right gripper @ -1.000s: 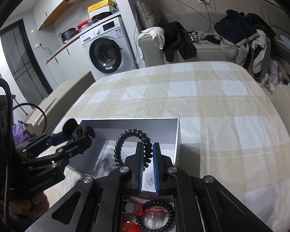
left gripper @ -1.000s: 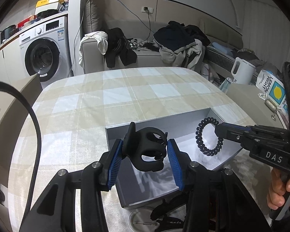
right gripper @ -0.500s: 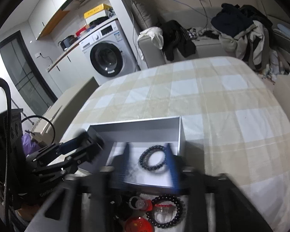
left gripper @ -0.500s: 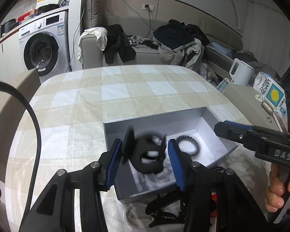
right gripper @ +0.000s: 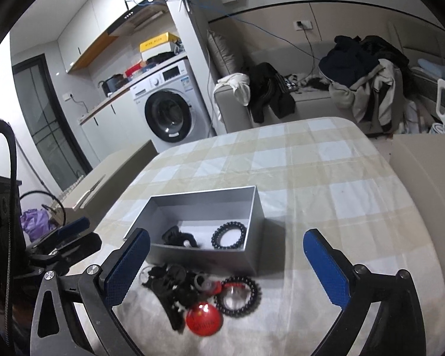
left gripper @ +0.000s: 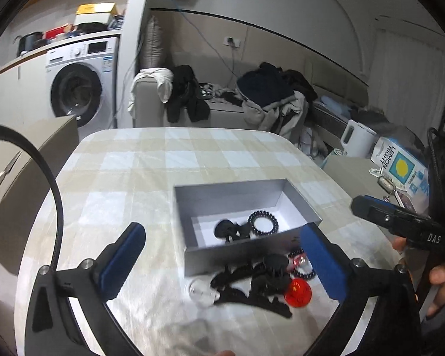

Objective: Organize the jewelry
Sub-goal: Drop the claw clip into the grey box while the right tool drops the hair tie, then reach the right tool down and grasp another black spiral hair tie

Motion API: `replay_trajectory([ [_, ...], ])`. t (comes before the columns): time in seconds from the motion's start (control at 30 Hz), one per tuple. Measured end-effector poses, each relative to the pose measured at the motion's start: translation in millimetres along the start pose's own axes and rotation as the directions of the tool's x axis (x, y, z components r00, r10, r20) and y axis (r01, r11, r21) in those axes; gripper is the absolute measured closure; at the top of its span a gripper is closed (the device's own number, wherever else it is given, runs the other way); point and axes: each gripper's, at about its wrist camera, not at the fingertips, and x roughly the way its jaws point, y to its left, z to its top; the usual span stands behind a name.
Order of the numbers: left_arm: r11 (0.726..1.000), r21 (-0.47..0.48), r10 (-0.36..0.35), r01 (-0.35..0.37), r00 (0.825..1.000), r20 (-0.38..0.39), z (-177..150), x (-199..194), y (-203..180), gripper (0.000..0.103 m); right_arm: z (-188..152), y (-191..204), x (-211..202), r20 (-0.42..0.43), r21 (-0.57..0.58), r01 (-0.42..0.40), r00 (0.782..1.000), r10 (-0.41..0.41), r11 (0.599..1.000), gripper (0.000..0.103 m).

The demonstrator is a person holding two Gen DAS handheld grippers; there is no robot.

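Note:
A grey open box (left gripper: pixel 299 204) (right gripper: pixel 253 255) stands on the checked tablecloth. Inside it lie a black claw hair clip (left gripper: pixel 230 231) (right gripper: pixel 178 235) and a black spiral hair tie (left gripper: pixel 262 222) (right gripper: pixel 229 235). In front of the box is a pile of loose pieces: black hair clips (left gripper: pixel 252 284) (right gripper: pixel 170 284), a black bead bracelet (left gripper: pixel 304 270) (right gripper: pixel 237 292) and a red round badge (left gripper: pixel 297 292) (right gripper: pixel 204 319). My left gripper (left gripper: pixel 225 262) is wide open and empty, above the pile. My right gripper (right gripper: pixel 225 267) is wide open and empty, above the pile too.
The table (left gripper: pixel 133 172) is covered with a beige and white checked cloth. A side surface at the right holds a white kettle (left gripper: pixel 356 141) and a lemon carton (left gripper: pixel 400 164). A sofa with clothes (left gripper: pixel 267 98) and a washing machine (left gripper: pixel 77 86) stand behind.
My left gripper opened and dropped the claw clip into the box. My right gripper opened and let the spiral hair tie fall into the box. Both grippers rose and drew back.

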Motion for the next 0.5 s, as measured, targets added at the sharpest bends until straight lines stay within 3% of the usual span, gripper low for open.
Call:
replay_trajectory([
  [0.2, 0.997, -0.029, 0.068, -0.067, 0.997, 0.02, -14, -12, 4, 0.001, -11, 0, -5, -0.027, -0.03, -0.009, 1.0, 0.008, 1.0, 0.0],
  [0.5, 0.995, -0.016, 0.099, -0.099, 0.995, -0.011, -27, -2, 7, 0.001, -33, -11, 9, -0.147, 0.021, -0.046, 0.988, 0.048, 0.999, 0.0],
])
